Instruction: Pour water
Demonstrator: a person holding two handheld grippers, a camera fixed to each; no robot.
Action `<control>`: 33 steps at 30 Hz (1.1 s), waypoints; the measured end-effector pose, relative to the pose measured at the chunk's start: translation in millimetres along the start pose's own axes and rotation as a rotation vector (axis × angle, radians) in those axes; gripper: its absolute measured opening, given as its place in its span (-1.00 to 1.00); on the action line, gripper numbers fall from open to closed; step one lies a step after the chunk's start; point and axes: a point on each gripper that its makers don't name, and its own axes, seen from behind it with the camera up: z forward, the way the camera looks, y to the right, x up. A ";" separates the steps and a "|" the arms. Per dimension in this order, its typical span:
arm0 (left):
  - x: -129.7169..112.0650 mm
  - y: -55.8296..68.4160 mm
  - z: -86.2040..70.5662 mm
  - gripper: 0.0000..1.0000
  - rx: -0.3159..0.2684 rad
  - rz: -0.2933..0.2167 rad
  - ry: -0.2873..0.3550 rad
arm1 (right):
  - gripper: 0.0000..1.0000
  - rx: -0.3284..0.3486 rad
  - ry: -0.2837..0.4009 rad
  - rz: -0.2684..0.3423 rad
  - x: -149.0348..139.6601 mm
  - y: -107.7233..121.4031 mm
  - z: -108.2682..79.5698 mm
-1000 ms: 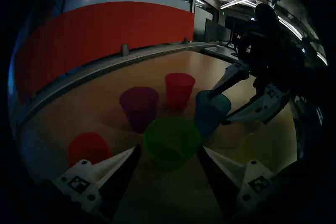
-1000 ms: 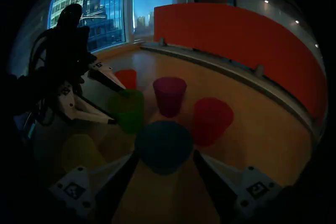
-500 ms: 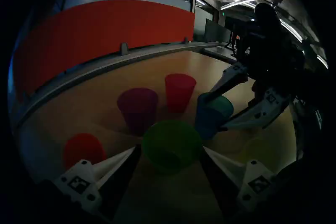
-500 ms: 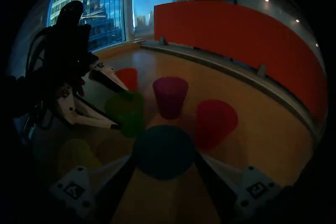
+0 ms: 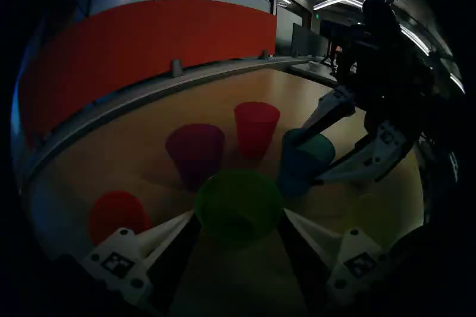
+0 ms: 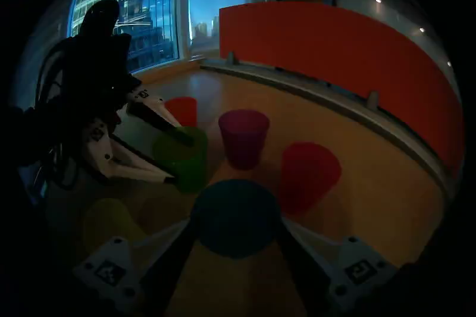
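The translucent green plastic cup [image 5: 238, 201] sits low centre in the left gripper view, mouth up and axis near upright, clamped between the left gripper's [image 5: 238, 217] fingers; its contents are too dim to tell. Mid-right, the right gripper [image 5: 304, 158] pinches the teal plastic cup [image 5: 297, 168], leaning slightly, mouth toward the upper right

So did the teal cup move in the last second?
Yes. The teal cup has tipped, its rim leaning away from the red cup beside it.
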 end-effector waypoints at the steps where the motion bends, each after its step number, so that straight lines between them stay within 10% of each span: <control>1: 0.3 0.9 -0.5 0.77 -0.004 -0.002 -0.001 | 0.88 -0.001 -0.001 -0.001 -0.4 0.1 -0.5; 17: 22.4 11.0 -35.2 0.72 -0.009 0.001 0.053 | 0.81 -0.028 0.051 -0.013 18.3 -2.5 -29.7; 33: 50.0 30.8 -109.4 0.70 0.053 0.012 0.179 | 0.80 -0.069 0.206 -0.027 61.9 -25.1 -102.9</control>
